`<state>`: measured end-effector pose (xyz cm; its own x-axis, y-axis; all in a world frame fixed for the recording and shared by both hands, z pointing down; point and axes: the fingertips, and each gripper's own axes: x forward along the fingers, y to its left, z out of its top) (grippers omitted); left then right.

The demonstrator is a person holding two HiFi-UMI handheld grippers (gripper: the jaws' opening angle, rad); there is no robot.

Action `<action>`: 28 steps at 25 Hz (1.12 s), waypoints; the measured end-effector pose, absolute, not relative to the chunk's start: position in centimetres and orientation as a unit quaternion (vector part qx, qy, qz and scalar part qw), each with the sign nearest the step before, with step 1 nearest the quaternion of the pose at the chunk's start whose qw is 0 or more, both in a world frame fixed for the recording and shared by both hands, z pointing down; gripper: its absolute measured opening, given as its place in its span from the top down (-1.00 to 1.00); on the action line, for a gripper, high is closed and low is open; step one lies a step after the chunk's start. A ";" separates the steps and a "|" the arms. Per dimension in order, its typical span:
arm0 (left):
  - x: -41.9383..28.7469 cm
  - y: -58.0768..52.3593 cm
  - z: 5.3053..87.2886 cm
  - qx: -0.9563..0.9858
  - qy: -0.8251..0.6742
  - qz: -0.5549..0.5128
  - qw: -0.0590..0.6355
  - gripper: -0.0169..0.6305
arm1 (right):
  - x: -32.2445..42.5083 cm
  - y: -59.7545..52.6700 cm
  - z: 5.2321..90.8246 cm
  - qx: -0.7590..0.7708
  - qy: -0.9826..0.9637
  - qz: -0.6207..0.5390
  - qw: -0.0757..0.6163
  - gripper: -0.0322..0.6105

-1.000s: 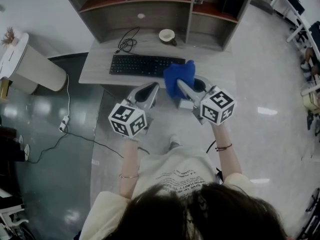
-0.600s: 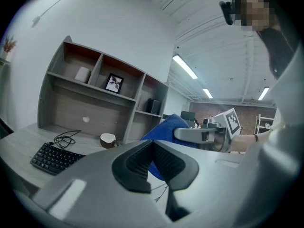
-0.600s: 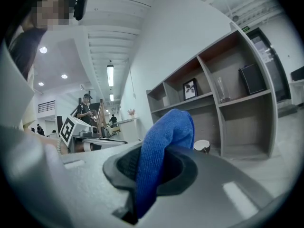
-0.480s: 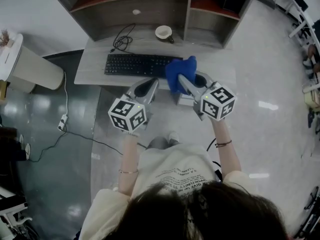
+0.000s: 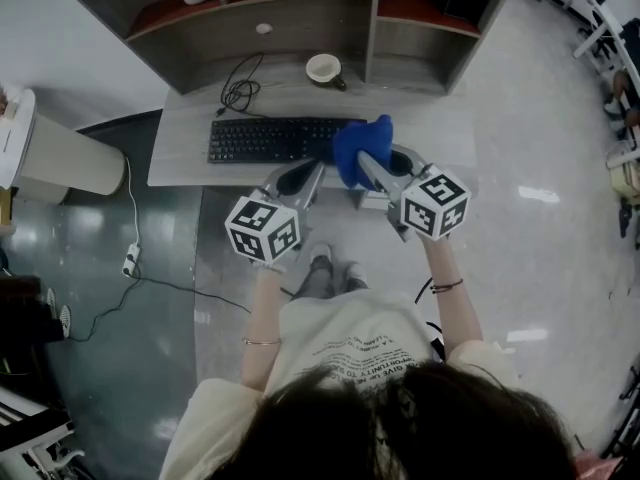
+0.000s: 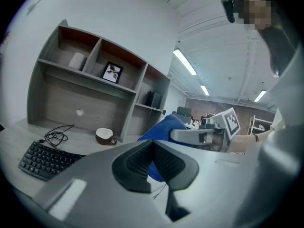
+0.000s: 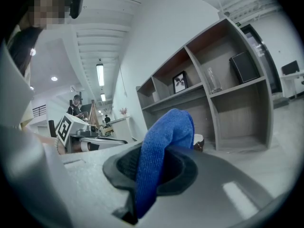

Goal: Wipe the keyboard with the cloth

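Note:
A black keyboard (image 5: 270,139) lies on the grey desk (image 5: 180,158); its left end shows in the left gripper view as the keyboard (image 6: 45,159). My right gripper (image 5: 366,166) is shut on a blue cloth (image 5: 360,147), held just above the keyboard's right end. In the right gripper view the cloth (image 7: 164,151) is pinched between the jaws and bulges upward. My left gripper (image 5: 303,177) hovers at the desk's front edge, shut with nothing in it (image 6: 153,161). The cloth (image 6: 160,131) and the right gripper show beyond its jaws.
A cup (image 5: 324,68) stands behind the keyboard, with a coiled cable (image 5: 236,94) to its left. A shelf unit (image 5: 300,8) rises at the desk's back. A white bin (image 5: 60,153) stands left of the desk, and a cord (image 5: 150,268) runs over the floor.
The view has shifted slightly. Both grippers stay near the desk's front edge, the left one a bit closer to the right; the cloth remains over the keyboard's right end.

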<state>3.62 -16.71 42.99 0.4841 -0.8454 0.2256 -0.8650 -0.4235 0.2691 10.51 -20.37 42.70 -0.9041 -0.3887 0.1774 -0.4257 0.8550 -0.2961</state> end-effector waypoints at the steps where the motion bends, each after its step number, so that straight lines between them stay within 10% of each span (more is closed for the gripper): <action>1: 3.5 -17.1 43.3 0.846 -0.502 0.029 0.180 0.94 | 10.4 -20.7 42.9 0.218 -0.960 0.168 0.057 0.72; 28: 1.2 -26.0 48.5 0.898 -0.363 0.059 0.240 0.94 | 8.7 -28.6 48.4 0.366 -0.905 0.194 0.098 0.72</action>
